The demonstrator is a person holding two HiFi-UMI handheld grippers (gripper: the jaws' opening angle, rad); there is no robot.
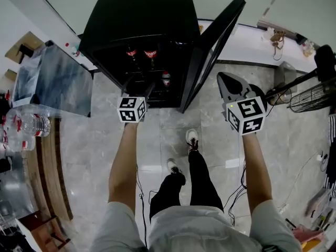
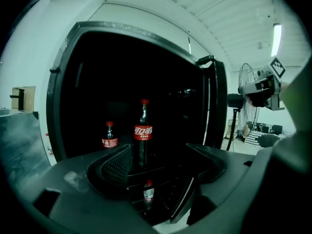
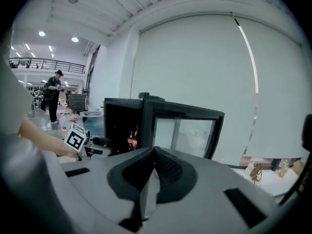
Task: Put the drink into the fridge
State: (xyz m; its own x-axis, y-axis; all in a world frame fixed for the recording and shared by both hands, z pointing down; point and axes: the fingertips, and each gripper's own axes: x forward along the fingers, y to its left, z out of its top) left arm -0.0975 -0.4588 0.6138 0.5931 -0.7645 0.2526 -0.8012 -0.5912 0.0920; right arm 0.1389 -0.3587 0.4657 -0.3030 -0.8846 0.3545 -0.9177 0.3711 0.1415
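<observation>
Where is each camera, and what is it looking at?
Head view: on the person's head, looking down at the black fridge; arms, legs, left gripper, right gripper show.
Left gripper view: on that gripper, facing into the fridge at red-labelled cola bottles; open jaws show.
Right gripper view: on that gripper, facing the fridge's glass door; shut jaws show.
Shared: the fridge.

The fridge (image 1: 142, 14) has a smooth, glossy black shell, and its door (image 3: 185, 130) holds a clear glass pane. The floor (image 1: 94, 140) is polished, veined stone tile. The bottle (image 2: 143, 135) looks like shiny clear plastic. The left tool (image 2: 158, 164) is matt grey plastic with finely textured pads (image 2: 116, 165).
</observation>
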